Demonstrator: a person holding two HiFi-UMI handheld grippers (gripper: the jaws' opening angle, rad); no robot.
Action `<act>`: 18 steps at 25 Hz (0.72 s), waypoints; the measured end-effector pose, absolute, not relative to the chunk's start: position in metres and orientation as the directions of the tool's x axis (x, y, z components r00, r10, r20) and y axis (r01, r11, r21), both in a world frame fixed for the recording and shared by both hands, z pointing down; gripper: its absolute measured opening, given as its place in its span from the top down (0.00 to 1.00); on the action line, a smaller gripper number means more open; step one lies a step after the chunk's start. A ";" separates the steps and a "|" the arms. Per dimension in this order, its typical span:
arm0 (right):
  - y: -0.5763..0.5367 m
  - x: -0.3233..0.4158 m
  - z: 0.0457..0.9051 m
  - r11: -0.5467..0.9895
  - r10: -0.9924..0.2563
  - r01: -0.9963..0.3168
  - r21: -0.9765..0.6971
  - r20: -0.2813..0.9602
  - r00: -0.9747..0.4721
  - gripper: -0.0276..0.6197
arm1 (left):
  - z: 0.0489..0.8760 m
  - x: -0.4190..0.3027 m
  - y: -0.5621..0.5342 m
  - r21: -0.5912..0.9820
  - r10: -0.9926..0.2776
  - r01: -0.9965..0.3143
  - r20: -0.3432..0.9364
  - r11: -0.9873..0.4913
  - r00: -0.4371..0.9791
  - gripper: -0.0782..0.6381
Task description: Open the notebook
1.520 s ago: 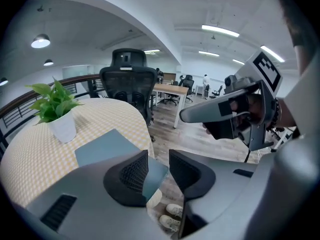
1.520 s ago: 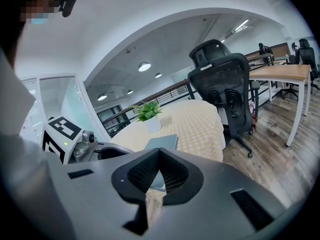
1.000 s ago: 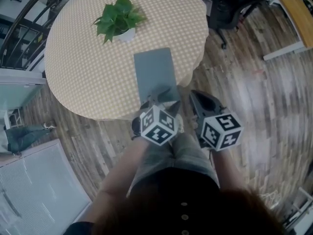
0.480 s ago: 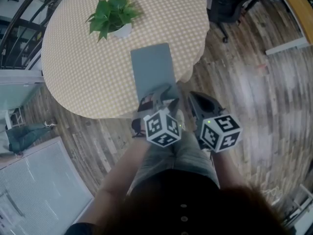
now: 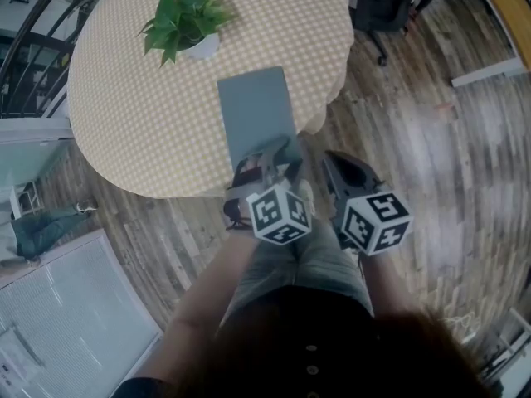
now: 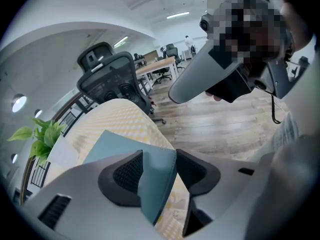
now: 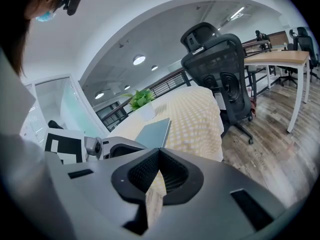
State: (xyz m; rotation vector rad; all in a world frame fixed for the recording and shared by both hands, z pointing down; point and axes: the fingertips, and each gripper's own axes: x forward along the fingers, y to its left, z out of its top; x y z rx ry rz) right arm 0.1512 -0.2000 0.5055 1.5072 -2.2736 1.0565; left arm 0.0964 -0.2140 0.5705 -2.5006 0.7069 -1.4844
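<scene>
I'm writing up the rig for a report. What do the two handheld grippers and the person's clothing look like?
Both the left gripper and right gripper have smooth grey bodies with black textured pads. Each carries a white cube printed with black square markers. The person wears a dark buttoned top and grey legwear.

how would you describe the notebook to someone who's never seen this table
Find the round table with the yellow checked cloth. On its near side, nearer than the potted plant, lies the notebook. It is the only grey-blue rectangle there, its near corner between the left gripper's jaws.
</scene>
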 end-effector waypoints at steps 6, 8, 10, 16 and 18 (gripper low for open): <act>-0.202 0.152 0.503 0.222 -0.720 -0.861 -0.458 0.518 -0.462 0.94 | 0.568 0.098 -0.209 -0.304 -0.443 -0.358 0.794 -0.883 0.416 0.66; -0.204 0.150 0.500 0.233 -0.721 -0.859 -0.455 0.512 -0.467 0.94 | 0.566 0.098 -0.206 -0.302 -0.444 -0.364 0.792 -0.881 0.418 0.74; -0.205 0.149 0.496 0.241 -0.723 -0.857 -0.455 0.505 -0.471 0.94 | 0.563 0.098 -0.204 -0.311 -0.452 -0.362 0.788 -0.879 0.418 0.77; -0.205 0.147 0.493 0.259 -0.718 -0.848 -0.463 0.495 -0.490 0.94 | 0.557 0.099 -0.203 -0.286 -0.434 -0.367 0.792 -0.885 0.430 0.81; -0.206 0.145 0.491 0.269 -0.715 -0.844 -0.464 0.492 -0.497 0.94 | 0.555 0.098 -0.203 -0.269 -0.429 -0.382 0.791 -0.884 0.436 0.82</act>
